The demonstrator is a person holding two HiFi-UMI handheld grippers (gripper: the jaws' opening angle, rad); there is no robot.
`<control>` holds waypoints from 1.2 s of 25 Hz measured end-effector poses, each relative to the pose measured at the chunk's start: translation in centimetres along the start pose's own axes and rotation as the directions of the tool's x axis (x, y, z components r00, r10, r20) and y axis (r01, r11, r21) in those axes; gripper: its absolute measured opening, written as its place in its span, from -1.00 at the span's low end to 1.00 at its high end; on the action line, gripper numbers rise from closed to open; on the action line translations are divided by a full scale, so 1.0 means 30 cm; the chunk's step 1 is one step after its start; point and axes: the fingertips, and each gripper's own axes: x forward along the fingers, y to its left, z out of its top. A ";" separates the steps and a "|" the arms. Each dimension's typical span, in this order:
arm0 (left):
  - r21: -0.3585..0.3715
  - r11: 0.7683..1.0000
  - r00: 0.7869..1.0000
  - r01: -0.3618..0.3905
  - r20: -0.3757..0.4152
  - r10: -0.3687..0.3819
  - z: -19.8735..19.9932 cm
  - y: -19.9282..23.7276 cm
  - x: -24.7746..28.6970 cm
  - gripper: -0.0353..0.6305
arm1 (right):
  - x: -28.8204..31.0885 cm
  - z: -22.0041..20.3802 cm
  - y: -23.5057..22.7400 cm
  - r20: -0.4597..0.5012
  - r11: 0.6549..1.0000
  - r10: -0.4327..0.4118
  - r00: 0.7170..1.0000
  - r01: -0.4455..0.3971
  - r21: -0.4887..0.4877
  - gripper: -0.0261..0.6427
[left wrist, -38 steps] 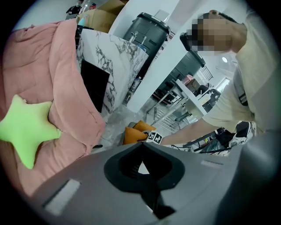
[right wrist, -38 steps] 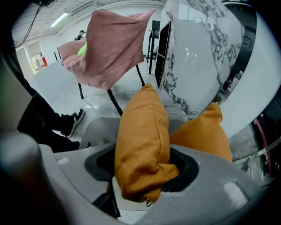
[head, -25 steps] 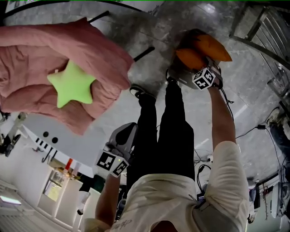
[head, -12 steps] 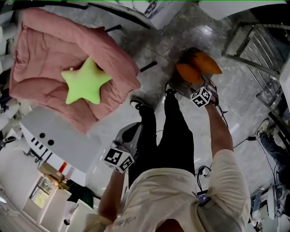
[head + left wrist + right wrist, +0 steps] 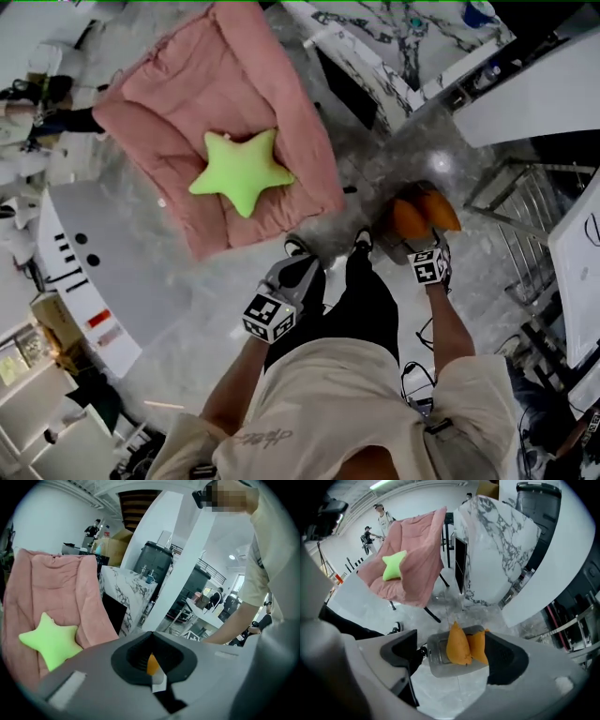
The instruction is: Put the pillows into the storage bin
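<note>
Looks like the carrying step, with the first pillow in hand. Clamped in the right gripper [image 5: 459,656]: an orange pillow [image 5: 466,646], pinched by one edge between jaws set narrow, held out in front above the grey floor [image 5: 202,328]. Left gripper [image 5: 151,660] closed, jaws together on nothing, carried low beside the left leg.

Lying on the pink padded chair [image 5: 159,103]: a green star pillow [image 5: 242,172], flat on the quilting, well apart from both grippers. Beside the chair, a marble-faced counter [image 5: 497,541]; beyond it, a dark lidded container [image 5: 153,562]. Cannot tell whether storage bin or not. Nothing else bin-like in sight, and nothing of the kind near the orange pillow.

Judged from this: one pillow lifted, none stowed, one left to fetch.

Next, probably: locate the bin, bring the orange pillow over its mouth, lower well inside the rim, then spread the jaws. Worth keeping the clamp firm on the way; gripped by an edge only, so likely to sag and swing.

After that, back to the chair for the star, with either gripper. Calls for a bite on one arm of the star rather than the plump middle, and a clean lift off the quilting without snagging the pink fabric.
</note>
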 end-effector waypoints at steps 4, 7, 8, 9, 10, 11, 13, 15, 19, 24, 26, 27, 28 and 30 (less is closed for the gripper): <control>-0.024 0.999 0.998 -0.035 0.055 0.036 0.035 0.070 -0.102 -0.85 | -0.108 0.149 0.110 0.055 0.999 0.031 0.998 -0.030 -0.017 0.43; -0.045 0.997 0.993 -0.056 0.101 0.060 0.054 0.124 -0.171 -0.85 | -0.175 0.269 0.178 0.085 0.998 0.048 0.995 -0.043 -0.051 0.43; -0.049 0.997 0.991 -0.060 0.117 0.066 0.060 0.141 -0.192 -0.85 | -0.195 0.313 0.199 0.099 0.997 0.051 0.994 -0.044 -0.068 0.43; -0.051 0.997 0.989 -0.065 0.133 0.071 0.067 0.160 -0.215 -0.85 | -0.214 0.360 0.223 0.115 0.995 0.056 0.992 -0.046 -0.085 0.43; -0.051 0.996 0.986 -0.071 0.147 0.078 0.074 0.181 -0.239 -0.85 | -0.234 0.405 0.252 0.129 0.994 0.063 0.990 -0.050 -0.101 0.43; -0.048 0.996 0.984 -0.078 0.159 0.085 0.080 0.204 -0.264 -0.85 | -0.252 0.447 0.282 0.139 0.992 0.072 0.988 -0.057 -0.112 0.43; -0.024 0.995 0.979 -0.098 0.175 0.101 0.093 0.256 -0.315 -0.85 | -0.277 0.526 0.347 0.150 0.990 0.091 0.984 -0.073 -0.123 0.43; 0.002 0.993 0.975 -0.117 0.189 0.114 0.098 0.319 -0.369 -0.85 | -0.286 0.601 0.425 0.158 0.987 0.112 0.981 -0.091 -0.132 0.43; -0.016 0.988 0.960 -0.153 0.235 0.153 0.100 0.460 -0.489 -0.85 | -0.291 0.759 0.598 0.175 0.970 0.162 0.971 -0.123 -0.210 0.43; -0.061 0.979 0.937 -0.195 0.284 0.204 0.083 0.604 -0.649 -0.85 | -0.280 0.955 0.826 0.178 0.922 0.226 0.958 -0.152 -0.355 0.43; -0.077 0.976 0.930 -0.204 0.296 0.217 0.064 0.645 -0.711 -0.85 | -0.274 1.011 0.923 0.177 0.906 0.251 0.952 -0.166 -0.390 0.43; -0.083 0.975 0.927 -0.208 0.301 0.223 0.057 0.666 -0.739 -0.85 | -0.269 1.041 0.969 0.176 0.896 0.262 0.949 -0.171 -0.409 0.43; -0.087 0.973 0.924 -0.214 0.306 0.230 0.051 0.690 -0.765 -0.85 | -0.262 1.073 1.016 0.173 0.884 0.273 0.946 -0.176 -0.432 0.43; -0.103 0.968 0.916 -0.229 0.313 0.250 0.036 0.736 -0.815 -0.85 | -0.246 1.132 1.113 0.162 0.853 0.299 0.940 -0.188 -0.487 0.42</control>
